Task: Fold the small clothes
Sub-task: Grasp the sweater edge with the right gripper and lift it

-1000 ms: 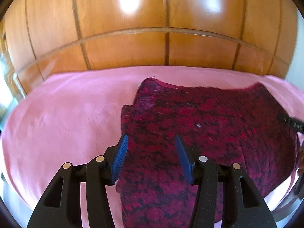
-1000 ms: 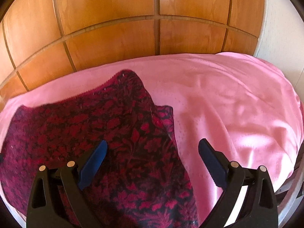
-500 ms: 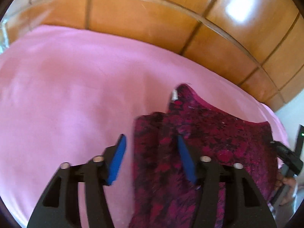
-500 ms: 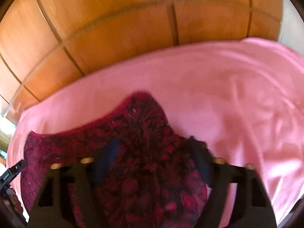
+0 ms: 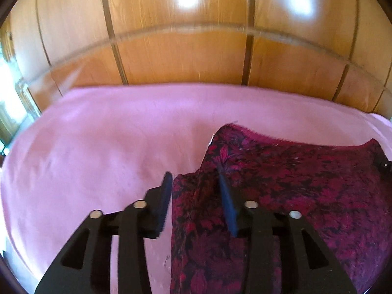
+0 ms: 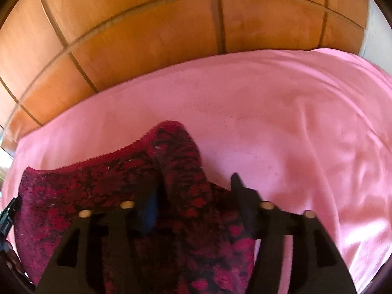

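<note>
Two grippers are seen over a bed covered with a pink sheet (image 5: 103, 152), and a wooden panelled wall (image 5: 176, 56) stands behind it. One small knitted garment (image 5: 306, 186), dark with a red leaf pattern, lies on the sheet and is stretched between the two grippers.

In the left wrist view, the left gripper (image 5: 196, 196) is placed at the left edge of the garment. A raised fold of the fabric is found between its blue pads (image 5: 227, 208). The jaws are narrowed around this fold, but a small gap is seen beside the left pad, so it cannot be told if the fold is really pinched.

In the right wrist view, the right gripper (image 6: 193, 201) is set at the right edge of the garment (image 6: 80, 191). Its jaws have just been opening, and a bunched ridge of the fabric is seen between them. The pads are apart from the ridge, so the cloth is not gripped there.
</note>
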Demonstrator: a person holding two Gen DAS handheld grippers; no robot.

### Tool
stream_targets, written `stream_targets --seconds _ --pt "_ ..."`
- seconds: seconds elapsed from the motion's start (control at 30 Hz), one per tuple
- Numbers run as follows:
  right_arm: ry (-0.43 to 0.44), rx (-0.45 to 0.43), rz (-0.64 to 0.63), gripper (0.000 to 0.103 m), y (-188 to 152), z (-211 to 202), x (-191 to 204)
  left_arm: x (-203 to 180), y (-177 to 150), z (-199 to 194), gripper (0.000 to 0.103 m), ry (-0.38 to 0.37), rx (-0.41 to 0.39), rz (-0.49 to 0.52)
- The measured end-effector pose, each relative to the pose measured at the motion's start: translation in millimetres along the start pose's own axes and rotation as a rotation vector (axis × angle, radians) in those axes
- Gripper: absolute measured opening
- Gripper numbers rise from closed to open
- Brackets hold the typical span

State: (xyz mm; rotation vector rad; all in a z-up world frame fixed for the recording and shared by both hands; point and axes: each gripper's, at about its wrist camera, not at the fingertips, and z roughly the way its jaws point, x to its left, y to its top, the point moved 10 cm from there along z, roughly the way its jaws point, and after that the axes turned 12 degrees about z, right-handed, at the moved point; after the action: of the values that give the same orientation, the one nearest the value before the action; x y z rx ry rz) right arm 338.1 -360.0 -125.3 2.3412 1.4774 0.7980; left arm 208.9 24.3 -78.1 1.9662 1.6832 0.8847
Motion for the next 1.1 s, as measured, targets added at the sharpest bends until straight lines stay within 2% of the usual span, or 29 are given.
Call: stream_targets --seconds 0.03,0.1,0.27,0.43,0.57,0.8,1.03,1.1 --pt "0.020 -0.001 0.009 0.063 -2 -6 -2 -1 1 -8 0.043 -0.004 -0.019 -0.001" --pt "0.054 0.000 0.032 0.075 -8 -20 -10 -5 2 -20 0.043 -0.010 -0.046 0.005" --pt "0.149 0.070 0.074 0.083 -39 -32 -25 -19 -5 -45 0.043 -0.045 -0.088 0.037" --pt "0.265 0.122 0.164 0.090 -68 -41 -40 -33 -14 -58 0.043 -0.084 -0.095 0.043" --pt "0.326 0.166 0.199 0.094 -88 -46 -46 -51 -18 -66 0.043 -0.111 -0.105 0.070" --pt "0.434 0.229 0.176 0.095 -125 -61 -38 -81 -22 -72 0.043 -0.148 -0.110 0.113" --pt "0.440 0.233 0.145 0.094 -131 -64 -37 -107 -26 -68 0.043 -0.182 -0.096 0.160" --pt "0.419 0.233 0.130 0.083 -130 -61 -36 -113 -29 -63 0.043 -0.190 -0.082 0.168"
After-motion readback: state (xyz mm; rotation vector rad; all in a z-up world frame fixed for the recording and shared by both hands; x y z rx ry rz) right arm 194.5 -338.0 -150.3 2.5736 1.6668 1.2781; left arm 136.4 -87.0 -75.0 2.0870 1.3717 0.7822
